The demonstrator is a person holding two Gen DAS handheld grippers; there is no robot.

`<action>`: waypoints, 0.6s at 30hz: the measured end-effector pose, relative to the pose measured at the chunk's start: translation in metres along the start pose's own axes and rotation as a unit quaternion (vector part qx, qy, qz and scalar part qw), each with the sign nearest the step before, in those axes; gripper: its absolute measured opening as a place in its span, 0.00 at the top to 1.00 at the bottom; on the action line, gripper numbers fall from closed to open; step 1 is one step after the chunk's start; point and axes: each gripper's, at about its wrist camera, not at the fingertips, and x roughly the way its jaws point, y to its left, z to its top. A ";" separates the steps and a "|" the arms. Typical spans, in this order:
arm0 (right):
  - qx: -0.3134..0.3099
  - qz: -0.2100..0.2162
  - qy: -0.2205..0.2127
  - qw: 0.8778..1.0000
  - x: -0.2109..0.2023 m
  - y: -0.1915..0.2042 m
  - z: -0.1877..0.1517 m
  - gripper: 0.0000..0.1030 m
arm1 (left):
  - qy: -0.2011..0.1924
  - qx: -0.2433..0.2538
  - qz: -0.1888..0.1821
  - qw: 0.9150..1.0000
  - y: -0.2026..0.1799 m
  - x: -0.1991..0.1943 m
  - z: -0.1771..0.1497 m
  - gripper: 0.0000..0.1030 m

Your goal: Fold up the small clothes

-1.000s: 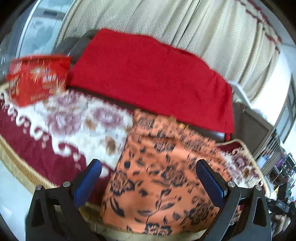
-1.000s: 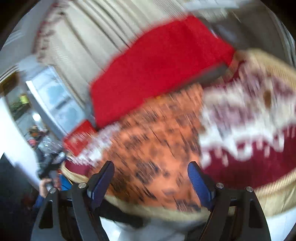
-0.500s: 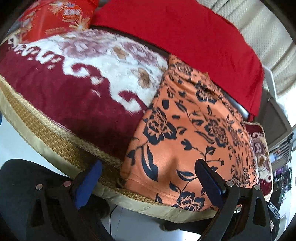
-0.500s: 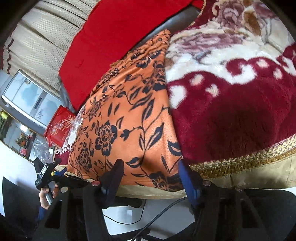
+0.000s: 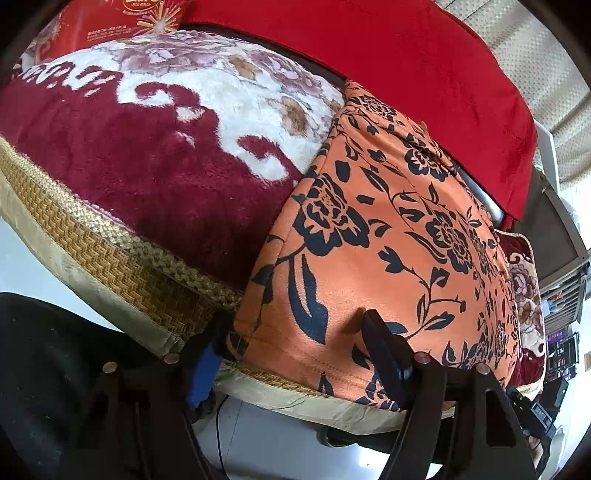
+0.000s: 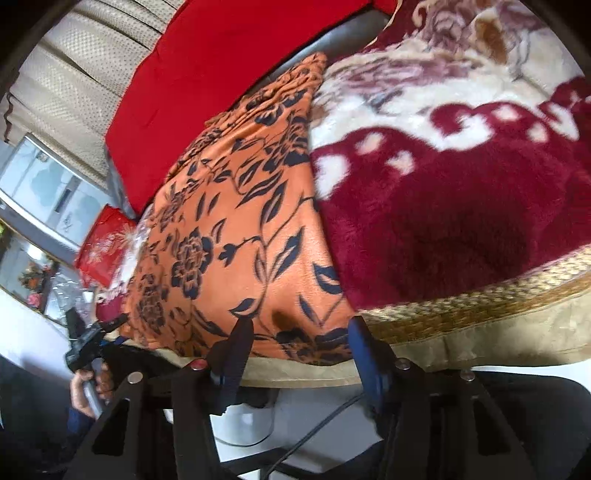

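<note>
An orange cloth with black flowers (image 5: 391, 229) lies flat on a plush maroon and white blanket (image 5: 147, 147), its near hem at the blanket's front edge. My left gripper (image 5: 295, 350) is open with its fingers astride the cloth's near left corner. In the right wrist view the same cloth (image 6: 236, 229) fills the middle. My right gripper (image 6: 299, 347) is open, its fingers on either side of the cloth's near right corner. Neither holds the cloth.
A red cloth (image 5: 369, 59) covers the seat back behind. A red printed bag (image 5: 122, 22) sits at the far left. The blanket's gold woven border (image 5: 110, 266) runs along the front edge. The other gripper and hand (image 6: 88, 354) show at lower left.
Both grippers have dropped low and moved in to the cloth's near hem. Their jaws have narrowed around the two near corners.
</note>
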 end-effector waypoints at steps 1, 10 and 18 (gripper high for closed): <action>0.008 -0.010 -0.002 1.000 0.000 -0.003 -0.001 0.42 | 0.000 0.000 0.001 1.000 0.001 0.000 0.000 0.28; -0.023 0.007 0.036 0.999 0.015 0.008 0.002 0.72 | 0.013 0.015 0.022 1.000 -0.001 0.005 -0.001 0.52; 0.032 0.054 0.035 0.997 0.007 0.000 0.004 0.92 | 0.004 0.029 0.007 1.000 0.003 -0.018 0.000 0.92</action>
